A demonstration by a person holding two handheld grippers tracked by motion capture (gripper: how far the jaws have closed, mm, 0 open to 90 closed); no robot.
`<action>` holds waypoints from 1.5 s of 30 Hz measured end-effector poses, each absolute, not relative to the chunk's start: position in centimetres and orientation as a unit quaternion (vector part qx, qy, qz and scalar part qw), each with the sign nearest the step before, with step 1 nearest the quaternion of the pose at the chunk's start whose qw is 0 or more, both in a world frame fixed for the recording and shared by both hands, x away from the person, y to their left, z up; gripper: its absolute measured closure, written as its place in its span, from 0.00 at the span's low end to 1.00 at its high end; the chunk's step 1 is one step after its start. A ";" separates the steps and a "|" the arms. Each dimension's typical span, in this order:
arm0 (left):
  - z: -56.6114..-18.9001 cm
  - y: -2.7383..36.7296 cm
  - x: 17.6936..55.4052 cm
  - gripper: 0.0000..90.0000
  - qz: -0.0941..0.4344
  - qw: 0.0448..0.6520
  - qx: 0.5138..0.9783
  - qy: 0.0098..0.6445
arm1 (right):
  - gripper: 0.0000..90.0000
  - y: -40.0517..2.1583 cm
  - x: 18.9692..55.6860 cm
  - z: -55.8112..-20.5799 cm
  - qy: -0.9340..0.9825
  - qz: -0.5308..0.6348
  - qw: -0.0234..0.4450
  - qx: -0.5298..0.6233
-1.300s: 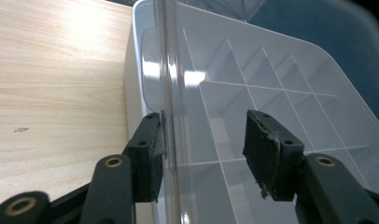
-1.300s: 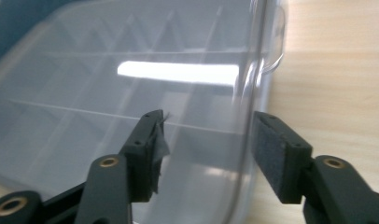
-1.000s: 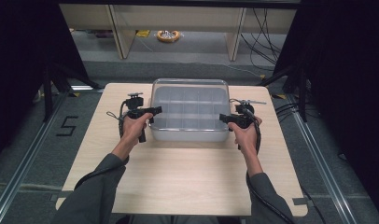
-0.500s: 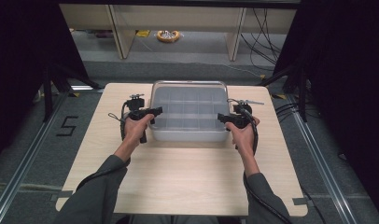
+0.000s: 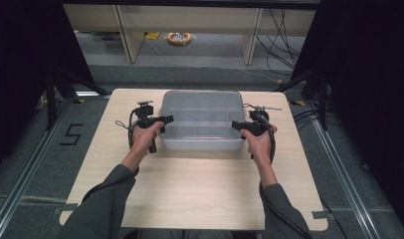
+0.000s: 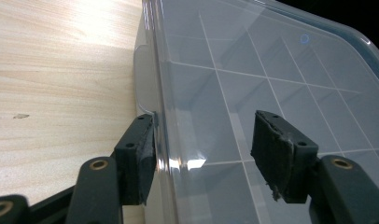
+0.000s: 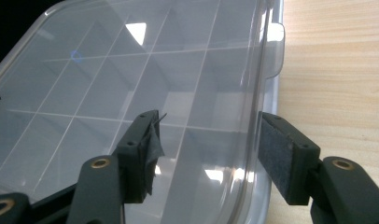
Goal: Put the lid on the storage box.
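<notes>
Both grippers (image 5: 165, 119) (image 5: 236, 124) agape, straddling box (image 5: 202, 119) edges.

Box (image 5: 202, 120): clear plastic, glossy, lid (image 6: 271, 84) smooth with bright glare spots — inner dividers frosted white. Table (image 5: 190, 184): pale wood, matt, fine grain (one small fleck in the left gripper view). Gripper pads (image 7: 151, 149): matt black, rough — edges frayed and torn; brass-coloured rivets behind.

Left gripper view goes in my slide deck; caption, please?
Open hand-held gripper straddling the edge of a clear divided box on a wooden table.
</notes>
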State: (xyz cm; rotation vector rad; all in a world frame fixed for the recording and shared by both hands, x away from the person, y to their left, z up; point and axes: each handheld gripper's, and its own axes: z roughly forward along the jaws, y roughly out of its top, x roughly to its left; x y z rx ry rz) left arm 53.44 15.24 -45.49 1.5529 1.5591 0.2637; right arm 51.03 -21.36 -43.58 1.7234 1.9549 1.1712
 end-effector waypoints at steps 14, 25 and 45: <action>-45.3 15.0 53.5 0.43 0.105 0.441 0.628 0.632 | 0.39 -21.3 51.6 -43.1 0.685 0.401 0.141 0.591; -45.4 14.8 53.6 0.42 0.109 0.437 0.627 0.635 | 0.37 -20.9 51.9 -42.4 0.682 0.374 0.108 0.619; -45.1 15.3 53.6 0.45 0.100 0.439 0.630 0.633 | 0.38 -23.8 53.2 -44.0 0.614 0.444 0.050 0.651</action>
